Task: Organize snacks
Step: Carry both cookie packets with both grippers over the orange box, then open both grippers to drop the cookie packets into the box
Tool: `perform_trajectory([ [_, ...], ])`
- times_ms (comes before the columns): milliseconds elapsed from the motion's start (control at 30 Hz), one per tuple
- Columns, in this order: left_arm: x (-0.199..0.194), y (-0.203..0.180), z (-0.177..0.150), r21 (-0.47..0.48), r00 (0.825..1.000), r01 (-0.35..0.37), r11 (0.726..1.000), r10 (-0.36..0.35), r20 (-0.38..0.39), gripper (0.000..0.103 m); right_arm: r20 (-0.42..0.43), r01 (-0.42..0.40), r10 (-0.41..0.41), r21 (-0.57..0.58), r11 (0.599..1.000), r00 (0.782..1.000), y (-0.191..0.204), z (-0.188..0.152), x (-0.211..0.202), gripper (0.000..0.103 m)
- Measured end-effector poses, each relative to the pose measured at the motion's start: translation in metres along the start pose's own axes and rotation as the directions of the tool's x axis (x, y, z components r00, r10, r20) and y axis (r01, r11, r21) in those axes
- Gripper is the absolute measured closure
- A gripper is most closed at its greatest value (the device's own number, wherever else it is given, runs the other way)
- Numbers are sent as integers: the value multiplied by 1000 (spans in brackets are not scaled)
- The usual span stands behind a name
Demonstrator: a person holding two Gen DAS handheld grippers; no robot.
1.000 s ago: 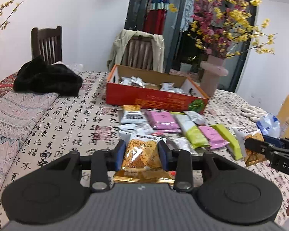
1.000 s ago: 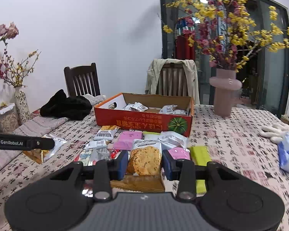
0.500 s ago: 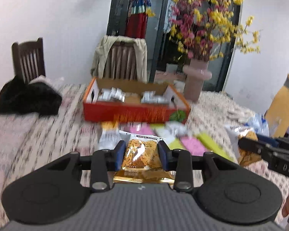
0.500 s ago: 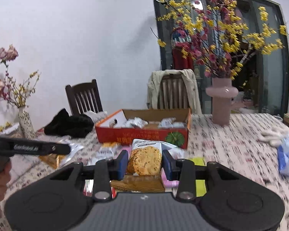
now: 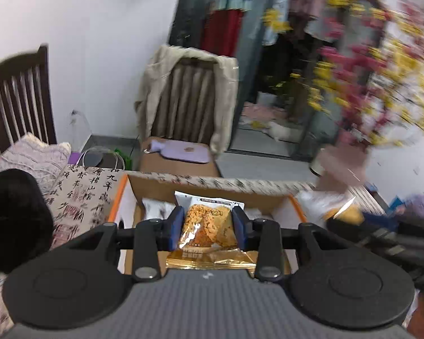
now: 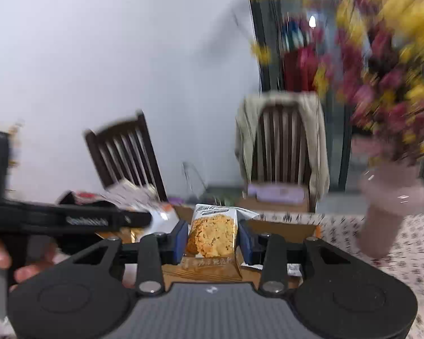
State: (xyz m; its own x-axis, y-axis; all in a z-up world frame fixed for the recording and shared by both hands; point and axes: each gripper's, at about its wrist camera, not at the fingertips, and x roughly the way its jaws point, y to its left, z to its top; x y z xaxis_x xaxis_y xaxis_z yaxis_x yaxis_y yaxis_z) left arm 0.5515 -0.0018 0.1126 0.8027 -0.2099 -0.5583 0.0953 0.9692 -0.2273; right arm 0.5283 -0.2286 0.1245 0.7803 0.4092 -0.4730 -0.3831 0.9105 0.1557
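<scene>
1. Left wrist view: the left tongs were clenched on an orange-crisp snack packet, pinched at its sides between the blue pads, with the gold lower seam hanging toward the camera.
2. That packet hung over the open cardboard box, whose orange rim and brown inner wall lay directly beneath, so the packet seemed poised to drop in.
3. White wrapped snacks already lay on the box floor, partly hidden behind the tongs.
4. Right wrist view: the right tongs gripped a biscuit packet the same way, upright and side-pinched, above the box's far edge.
5. Both packets were held by the flanks, probably so that they would fall flat once let go.
6. The box sat on the script-printed tabletop, near a pink vase of blurred flowers.
7. My judgement: the next step was to release each packet inside the box; the two tongs were close together, so a collision was possible.
</scene>
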Motion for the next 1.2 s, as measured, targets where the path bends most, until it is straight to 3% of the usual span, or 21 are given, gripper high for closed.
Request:
perform_trajectory([
  [100,60,16,19,-70,998,20,997,-25,-61,65,-134,23,-21,19,1000,991,-20,14,88,66],
  [267,144,33,23,-142,986,-21,990,-3,-164,66,-248,81,-83,-22,997,965,-33,10,190,66],
  [367,166,31,12,-148,985,-3,989,-23,-170,65,-313,111,-119,-43,993,942,-36,0,224,65],
  [467,184,21,0,-120,979,-26,992,1,-204,64,-322,121,-132,-55,991,938,-39,-15,233,64],
  [533,188,19,-2,-111,978,-32,993,8,-209,62,-308,126,-126,-21,992,943,-46,-19,224,49],
  [567,187,19,-3,-113,978,-19,993,-5,-210,60,-297,144,-136,4,990,945,-50,-16,218,36],
  [600,183,18,-4,-114,977,-7,993,-17,-212,56,-286,158,-146,16,987,947,-51,-12,212,33],
  [633,177,18,-4,-118,979,5,993,-29,-203,51,-273,160,-150,16,987,950,-51,-8,207,33],
  [867,102,11,16,-26,994,-2,1000,-1,-105,47,-180,178,-189,-78,981,965,-38,17,137,32],
  [933,76,8,19,1,997,-7,1000,7,-81,42,-168,174,-188,-95,980,968,-34,22,113,32],
  [1100,5,0,20,69,999,-40,997,43,-33,38,-126,151,-169,-142,978,977,-14,24,51,23],
  [1200,-44,-2,11,101,999,-45,994,44,12,28,-100,141,-159,-162,977,982,0,17,10,22],
])
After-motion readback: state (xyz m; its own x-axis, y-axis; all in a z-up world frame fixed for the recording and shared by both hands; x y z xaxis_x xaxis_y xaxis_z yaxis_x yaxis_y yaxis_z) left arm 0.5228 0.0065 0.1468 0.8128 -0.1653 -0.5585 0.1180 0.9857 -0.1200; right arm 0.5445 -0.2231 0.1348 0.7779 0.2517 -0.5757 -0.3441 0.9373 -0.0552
